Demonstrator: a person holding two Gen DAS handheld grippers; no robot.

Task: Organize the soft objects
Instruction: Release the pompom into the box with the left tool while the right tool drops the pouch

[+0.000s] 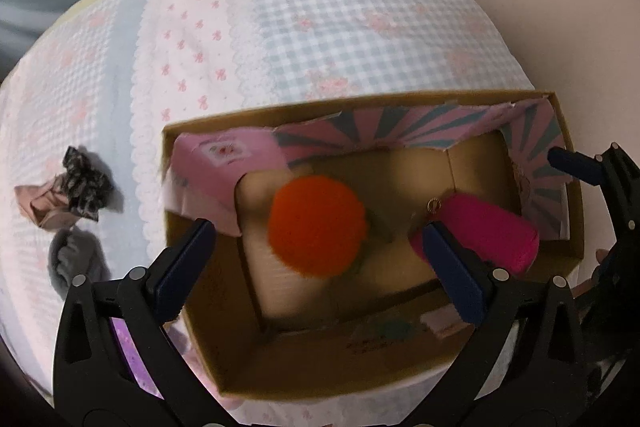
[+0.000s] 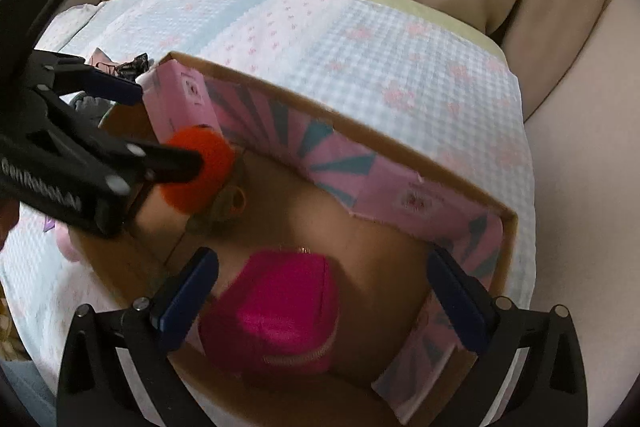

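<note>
left gripper point(image 1: 316, 255): I have its jaws spread wide over the cardboard box point(image 1: 576, 227), gripping nothing; the orange pom-pom point(image 1: 318, 225) sits between the pads without either one touching it.
right gripper point(image 2: 322, 293): also wide open and empty, straddling the magenta plush pouch point(image 2: 280, 311), which lies on the box floor at 6 o'clock in my right wrist view.
orange pom-pom: inside the box, toward 9 o'clock of the pouch, resting on the floor near the pink-lined wall.
magenta plush pouch: in the box, zipper side toward me, small metal ring at its far end.
snag risk: my left gripper's right pad point(image 1: 452, 271) overlaps the pouch end in the left wrist view; I judge that lifting carelessly could drag the pouch or catch its ring.
collision risk: both grippers share one box, so pulling out together could knock finger against finger or clip the torn paper lining point(image 1: 384, 131).
box risk: the box rests on a soft checked bedspread point(image 1: 340, 27); a bump on the rim may tilt or slide it.
leftovers: a dark patterned scrunchie point(image 1: 86, 183), a pink fabric piece point(image 1: 42, 205) and a grey soft item point(image 1: 76, 259) lie on the bed at 9 o'clock of the box, in my judgement still to be collected.
</note>
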